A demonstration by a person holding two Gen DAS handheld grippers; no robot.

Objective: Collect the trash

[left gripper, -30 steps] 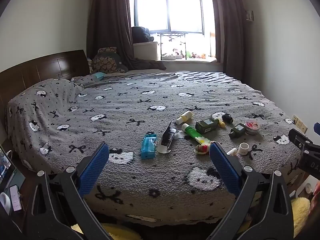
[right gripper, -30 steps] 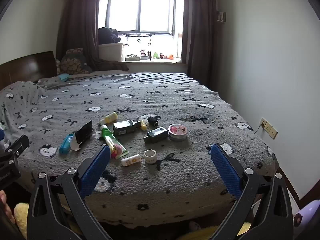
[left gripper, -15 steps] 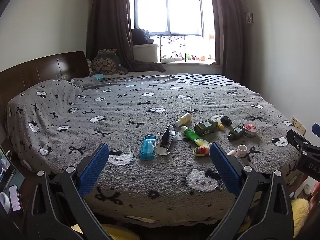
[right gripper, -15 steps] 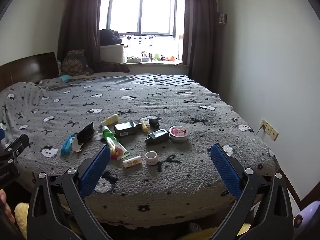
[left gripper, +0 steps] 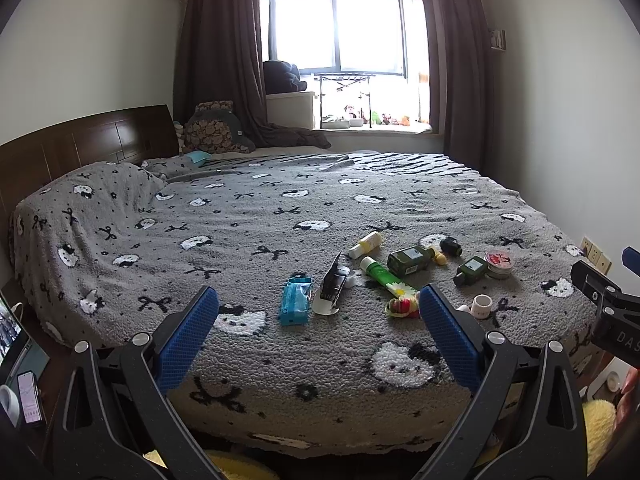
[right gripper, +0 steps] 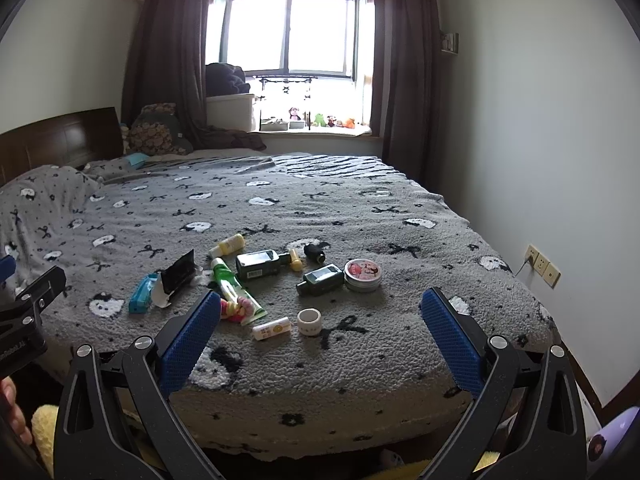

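**Both grippers held spread before a bed strewn with small items**

The left gripper (left gripper: 318, 314) is held at the foot of the bed (left gripper: 240, 216), its blue-padded fingers (left gripper: 186, 334) set wide apart with nothing between them. The right gripper (right gripper: 320, 314) is held the same way, spread and empty, just beside the left one.

The trash is scattered on the grey blanket near the foot edge. A blue wipes pack (left gripper: 295, 306) is seen lying flat, with a black open carton (left gripper: 335, 280) touching a white lid-like piece (left gripper: 325, 307) just beside it. A green tube (left gripper: 382, 278) is laid diagonally, its lower end meeting a red and yellow bundle (left gripper: 402, 306). Beyond it lie a small yellow-capped bottle (left gripper: 365, 244), a dark green bottle (left gripper: 412, 260) on its side, a smaller dark bottle (right gripper: 320, 279) and a round red-lidded tin (right gripper: 362, 275). Nearest the edge, a white tape roll (right gripper: 309, 321) and a small white tube (right gripper: 271, 328) are placed close together.

Wall sockets (right gripper: 542, 266) are visible on the right wall, and a window (left gripper: 338, 34) behind the bed.
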